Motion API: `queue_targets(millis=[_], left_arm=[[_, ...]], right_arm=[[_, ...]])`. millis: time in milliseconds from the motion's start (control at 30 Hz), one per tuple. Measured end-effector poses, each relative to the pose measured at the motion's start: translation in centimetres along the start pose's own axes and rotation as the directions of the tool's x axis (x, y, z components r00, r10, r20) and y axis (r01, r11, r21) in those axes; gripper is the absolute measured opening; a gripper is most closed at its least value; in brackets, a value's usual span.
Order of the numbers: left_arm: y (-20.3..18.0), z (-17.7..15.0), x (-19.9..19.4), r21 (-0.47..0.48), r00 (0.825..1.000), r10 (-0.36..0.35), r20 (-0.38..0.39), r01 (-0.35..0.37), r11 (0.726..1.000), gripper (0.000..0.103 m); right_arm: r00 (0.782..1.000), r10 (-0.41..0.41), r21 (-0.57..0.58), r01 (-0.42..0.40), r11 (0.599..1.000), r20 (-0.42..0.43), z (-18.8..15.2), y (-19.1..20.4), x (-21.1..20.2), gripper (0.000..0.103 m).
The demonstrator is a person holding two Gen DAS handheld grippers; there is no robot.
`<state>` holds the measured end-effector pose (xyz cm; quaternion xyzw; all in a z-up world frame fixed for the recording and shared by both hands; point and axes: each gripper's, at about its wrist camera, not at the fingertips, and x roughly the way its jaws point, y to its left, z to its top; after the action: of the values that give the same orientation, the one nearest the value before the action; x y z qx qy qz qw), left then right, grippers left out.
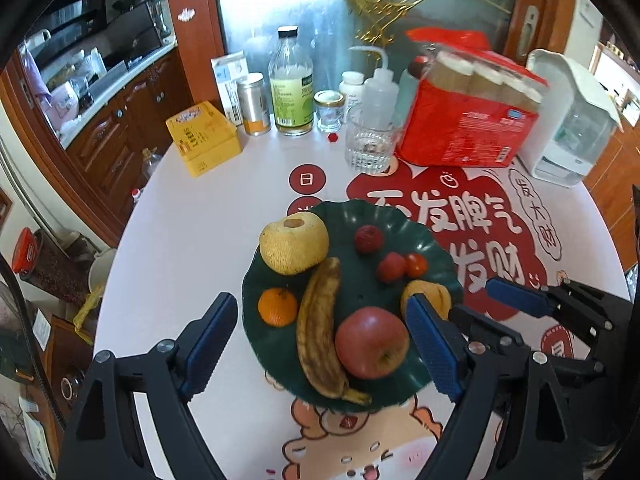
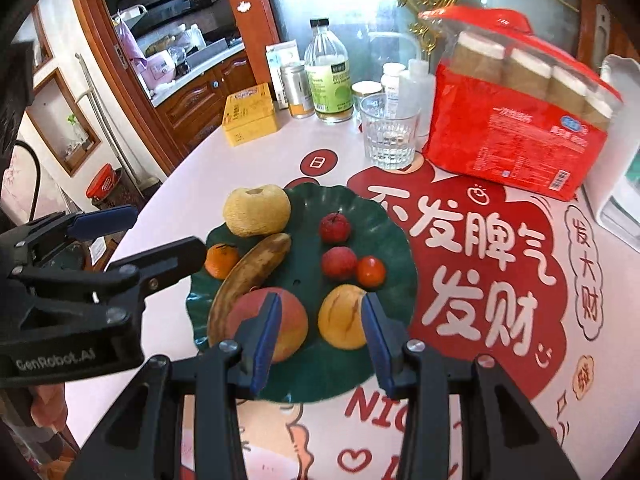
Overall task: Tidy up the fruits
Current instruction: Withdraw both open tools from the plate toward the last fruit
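Home kitchen/dining area: wood cabinets (image 1: 120, 132), countertop w/ appliances (image 1: 100, 76), cluttered table (image 1: 248, 208).

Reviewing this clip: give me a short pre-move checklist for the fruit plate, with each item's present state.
1. All fruit on the green plate: ok; none lies on the table.
2. Left gripper empty: ok; open, nothing between its fingers.
3. Right gripper empty: ok; fingers apart, gripping nothing, over the plate.
4. Banana stable: ok; flat between orange and apple.
5. Drinking glass clear of the grippers: ok.
6. Plate fully on table: ok.
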<state>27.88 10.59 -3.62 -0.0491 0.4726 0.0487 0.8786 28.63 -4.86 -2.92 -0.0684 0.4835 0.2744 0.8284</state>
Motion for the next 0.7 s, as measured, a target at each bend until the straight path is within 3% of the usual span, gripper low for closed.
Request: queue_targets(millis=[433,700], left_arm=[[-0.8,-4.9,-6.6,0.028,0.999,-0.018,0.045,0.017,0.999,0.086],[-2.7,-8.0,-9.9,0.101,0.994,-0.017,0.105,0.007,0.995,0.090]], right_arm=[[0.998,0.026,0.063,-0.029,0.998,0.049,-4.8,0.9,-6.2,0.042],[0.996,0.008,0.076,-0.015,0.997,0.083,-8.4,1.4,-9.3,0.047]])
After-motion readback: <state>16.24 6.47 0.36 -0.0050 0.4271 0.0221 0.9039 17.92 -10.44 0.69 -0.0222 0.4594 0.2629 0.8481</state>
